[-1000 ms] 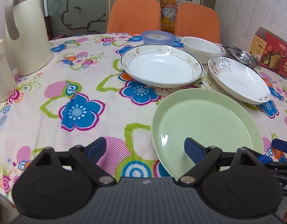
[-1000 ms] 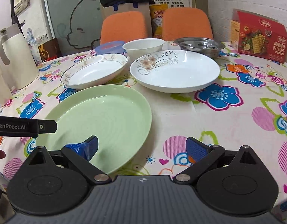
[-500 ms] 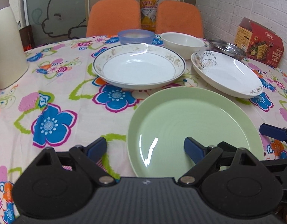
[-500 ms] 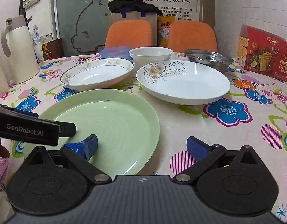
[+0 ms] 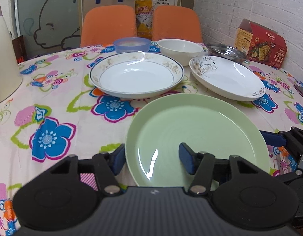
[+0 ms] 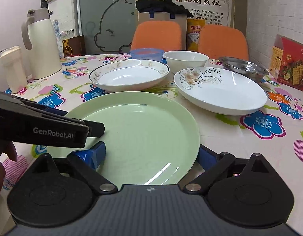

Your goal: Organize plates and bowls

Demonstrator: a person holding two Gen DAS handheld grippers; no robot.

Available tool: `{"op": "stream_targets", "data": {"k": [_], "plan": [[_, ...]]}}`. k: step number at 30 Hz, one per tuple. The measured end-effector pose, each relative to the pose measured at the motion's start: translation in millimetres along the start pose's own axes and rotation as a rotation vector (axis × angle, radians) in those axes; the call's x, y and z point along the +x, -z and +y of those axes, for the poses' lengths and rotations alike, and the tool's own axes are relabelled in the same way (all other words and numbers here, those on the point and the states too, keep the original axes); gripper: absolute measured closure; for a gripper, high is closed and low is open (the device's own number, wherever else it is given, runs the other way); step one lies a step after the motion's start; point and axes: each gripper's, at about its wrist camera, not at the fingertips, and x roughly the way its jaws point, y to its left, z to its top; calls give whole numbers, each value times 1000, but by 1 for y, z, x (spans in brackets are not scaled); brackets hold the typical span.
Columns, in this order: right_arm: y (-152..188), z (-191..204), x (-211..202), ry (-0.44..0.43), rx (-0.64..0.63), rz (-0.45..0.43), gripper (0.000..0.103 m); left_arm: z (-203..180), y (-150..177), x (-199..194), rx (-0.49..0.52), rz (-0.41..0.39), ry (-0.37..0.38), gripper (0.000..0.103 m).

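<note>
Nothing is stacked yet, so the sorting looks barely begun. The green plate (image 5: 196,133) lies flat on the desk (image 5: 53,102), nearest the camera. Behind it sit the rimmed plate (image 5: 136,74) and the floral plate (image 5: 226,76), each apart from the others. At the back stand the blue bowl (image 5: 131,44), the white bowl (image 5: 180,50) and the steel bowl (image 5: 226,52), also separate.

The left tool (image 5: 151,157) is spread wide and grips nothing; its left finger sits just outside the green plate's left rim and its right finger hangs over the plate's inside. The right tool (image 6: 151,155) is likewise released, straddling the plate's near right edge: one finger over the plate, the other outside the rim. Whether any finger touches the plate, I cannot tell.

My reading: both tools are lining up to take the green plate by opposite sides. Still to do: all three plates to be piled, and the three bowls nested.
</note>
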Motion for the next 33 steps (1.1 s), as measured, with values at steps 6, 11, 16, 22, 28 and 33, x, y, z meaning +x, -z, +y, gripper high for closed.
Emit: {"op": "stream_targets", "data": {"k": [6,11,16,22,28,33], "plan": [[-4,16,-5,13,37,-7,18,6,2,-9,-36,5,-35,54],[-17,42,-7,-63,26,-64,17,38,-1,-35,-93,-22,-87,55],[-31,72,6,-145,-9,-70,17,71,-3,-52,-127,-40,-177,55],[-24,87,24,-169,-19,-5,17,94,11,-39,-167,11,-195,55],[-23,90,34,-159,-39,11,16,96,12,-28,-159,21,-202,55],[-22,81,34,-224,-56,6,17,96,8,-22,-158,42,-168,33]]}}
